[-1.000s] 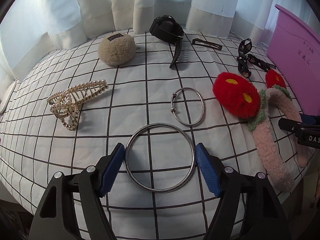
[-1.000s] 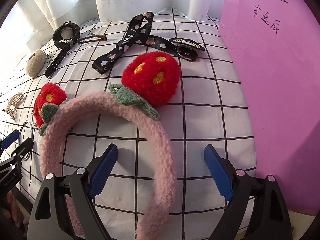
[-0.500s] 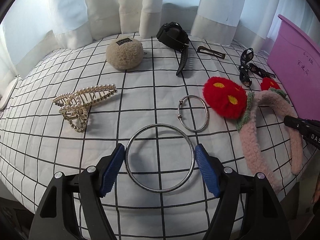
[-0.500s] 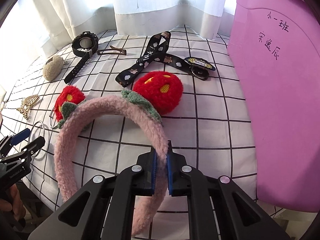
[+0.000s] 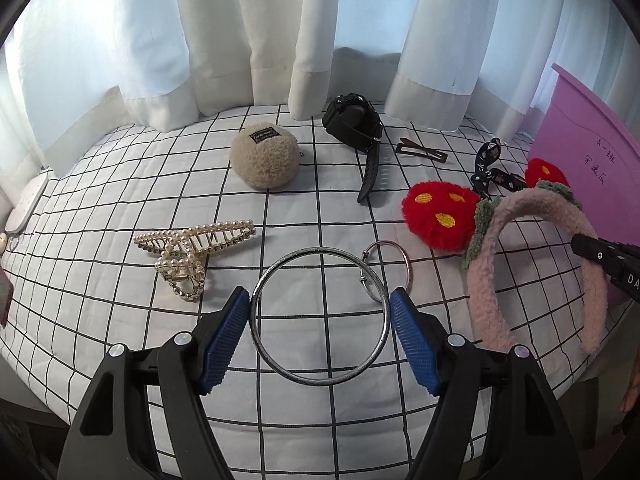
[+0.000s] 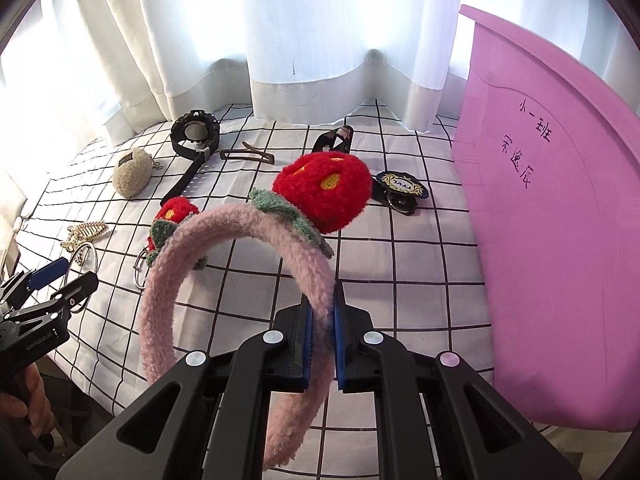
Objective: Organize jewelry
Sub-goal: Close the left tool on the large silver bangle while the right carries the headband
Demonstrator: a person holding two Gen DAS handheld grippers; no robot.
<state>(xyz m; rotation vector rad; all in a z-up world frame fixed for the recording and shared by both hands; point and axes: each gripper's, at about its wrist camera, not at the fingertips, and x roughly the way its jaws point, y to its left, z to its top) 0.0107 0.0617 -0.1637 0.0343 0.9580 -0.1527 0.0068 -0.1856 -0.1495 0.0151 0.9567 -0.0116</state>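
Now headband (image 6: 240,236) lifted (right gripper (image 6: 320,316) clamped), bangle (image 5: 320,314) raised

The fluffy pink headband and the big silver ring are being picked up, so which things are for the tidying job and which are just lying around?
For the job:
pink headband, pinched in the right gripper
big silver ring, between the left gripper pads
small ring
pearl hair claw
black watch
brown hair clip
purple bin

Just lying about:
white curtain
checked cloth

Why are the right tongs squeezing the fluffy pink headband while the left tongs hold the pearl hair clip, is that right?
Not quite. The left tongs hold the big silver ring, shown in the left wrist view; the pearl hair clip lies on the cloth. The right tongs do squeeze the pink headband.
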